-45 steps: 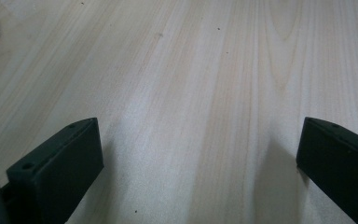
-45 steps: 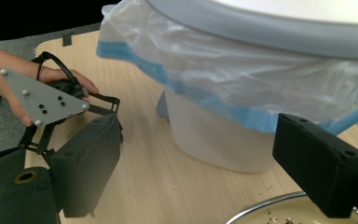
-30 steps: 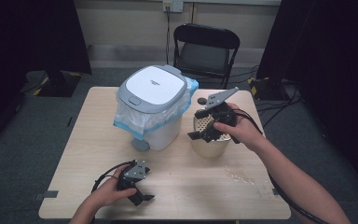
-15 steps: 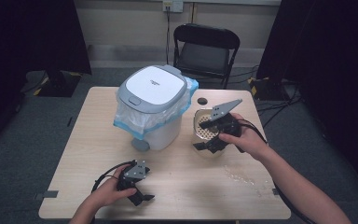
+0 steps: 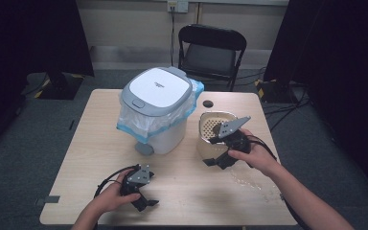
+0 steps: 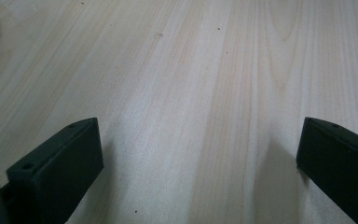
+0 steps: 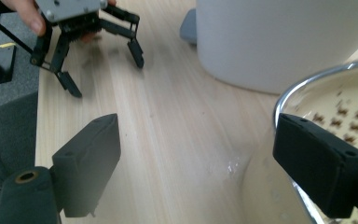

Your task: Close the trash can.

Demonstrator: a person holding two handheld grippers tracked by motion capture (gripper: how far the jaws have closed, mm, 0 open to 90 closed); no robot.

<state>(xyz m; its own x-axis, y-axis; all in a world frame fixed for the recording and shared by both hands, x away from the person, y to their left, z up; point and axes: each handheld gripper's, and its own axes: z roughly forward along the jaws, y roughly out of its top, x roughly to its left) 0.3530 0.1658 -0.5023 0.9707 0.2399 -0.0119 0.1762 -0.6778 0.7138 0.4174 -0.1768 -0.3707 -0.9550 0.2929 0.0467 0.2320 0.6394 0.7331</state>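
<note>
A pale wooden table (image 5: 96, 143) stands in a dark-curtained room. My right gripper (image 5: 219, 158) angles down at the near side of the cream, metal-rimmed perforated bowl (image 5: 210, 125), which stands right of the white lidded bin with a blue liner (image 5: 158, 108). Its jaws gape wide, one over the bowl's rim, the other over bare wood, gripping nothing. My left gripper (image 5: 143, 201) rests low near the front edge, jaws spread wide and empty.
</note>
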